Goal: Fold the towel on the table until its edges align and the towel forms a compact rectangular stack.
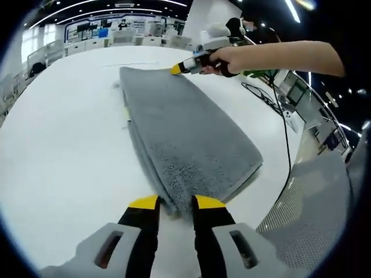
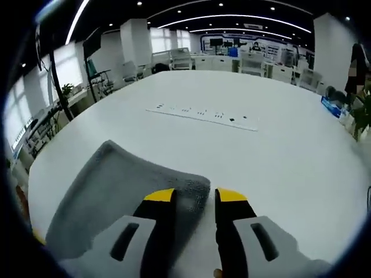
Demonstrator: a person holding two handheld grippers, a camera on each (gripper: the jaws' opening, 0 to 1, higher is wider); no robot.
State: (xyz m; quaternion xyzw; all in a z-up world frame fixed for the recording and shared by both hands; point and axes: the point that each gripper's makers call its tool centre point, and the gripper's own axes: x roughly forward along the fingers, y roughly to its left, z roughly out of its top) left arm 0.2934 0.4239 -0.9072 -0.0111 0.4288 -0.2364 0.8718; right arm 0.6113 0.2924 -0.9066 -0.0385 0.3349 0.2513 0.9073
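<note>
Grey towel (image 1: 185,136) lies folded lengthwise on white tabletop (image 1: 64,150). Left gripper (image 1: 175,204) pinches near corner; right gripper (image 2: 195,197) clamps far corner. Terry looks soft, limp, light, grippy: best held at corners.

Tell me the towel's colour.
Plain grey, no pattern; the towel shows best in the left gripper view.
</note>
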